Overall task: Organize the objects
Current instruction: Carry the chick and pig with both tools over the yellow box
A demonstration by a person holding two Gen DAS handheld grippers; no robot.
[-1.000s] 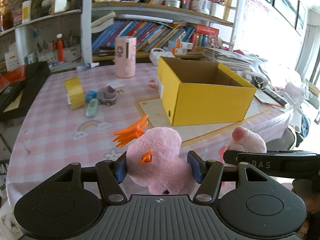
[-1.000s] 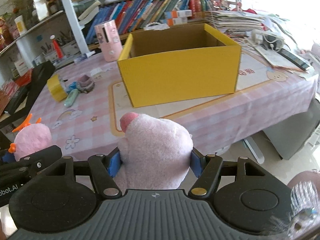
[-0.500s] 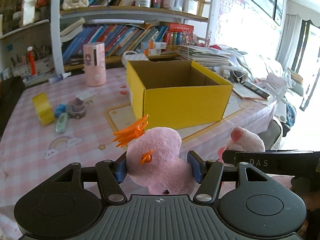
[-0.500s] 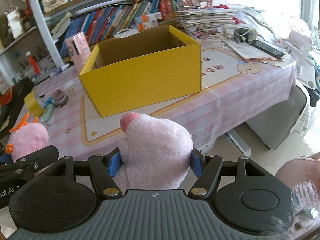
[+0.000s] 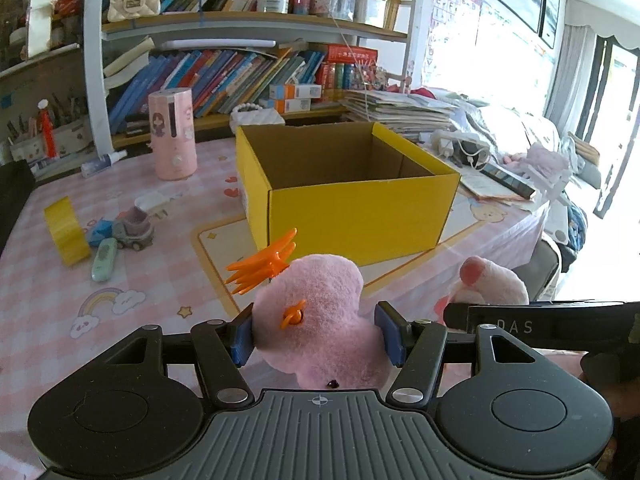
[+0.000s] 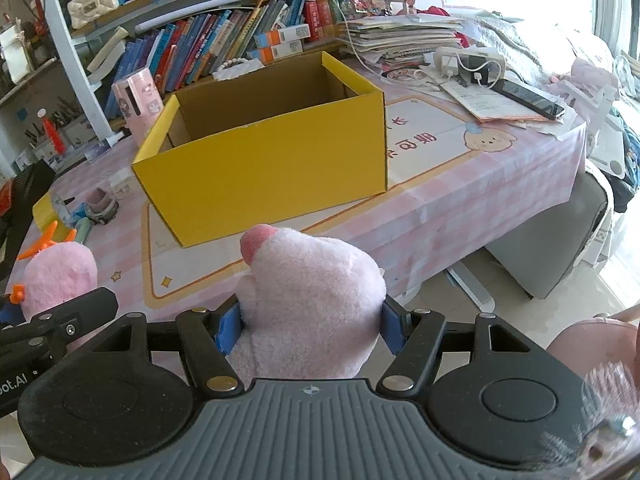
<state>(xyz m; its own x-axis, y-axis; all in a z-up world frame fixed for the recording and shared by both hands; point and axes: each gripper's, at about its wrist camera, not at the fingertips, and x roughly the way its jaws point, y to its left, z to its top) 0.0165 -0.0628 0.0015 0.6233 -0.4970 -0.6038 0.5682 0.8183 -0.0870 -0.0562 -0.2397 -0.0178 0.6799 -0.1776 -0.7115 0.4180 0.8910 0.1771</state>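
Note:
My left gripper [image 5: 316, 334] is shut on a pink plush toy [image 5: 316, 316] with an orange crest and orange beak, its blue pads pressing both sides. My right gripper [image 6: 310, 328] is shut on a second pink plush toy [image 6: 308, 300] with a reddish tip. Each view shows the other toy beside it: the reddish-tipped plush [image 5: 488, 284] at right, the crested plush [image 6: 56, 276] at left. An open yellow cardboard box [image 5: 352, 204] stands on the table ahead of both grippers, and I see nothing inside the yellow box [image 6: 260, 168].
On the pink checked tablecloth [image 5: 140, 280] lie a yellow tape roll [image 5: 66, 230], a small toy car [image 5: 134, 226], a mint-green marker [image 5: 104, 254] and a pink cylinder [image 5: 172, 134]. Bookshelves [image 5: 240, 76] stand behind. Papers, a phone and a power strip [image 6: 472, 60] crowd the right side.
Both grippers have swung sideways with their toys held. The yellow box has shifted toward the middle of the left wrist view and leftward in the right wrist view.

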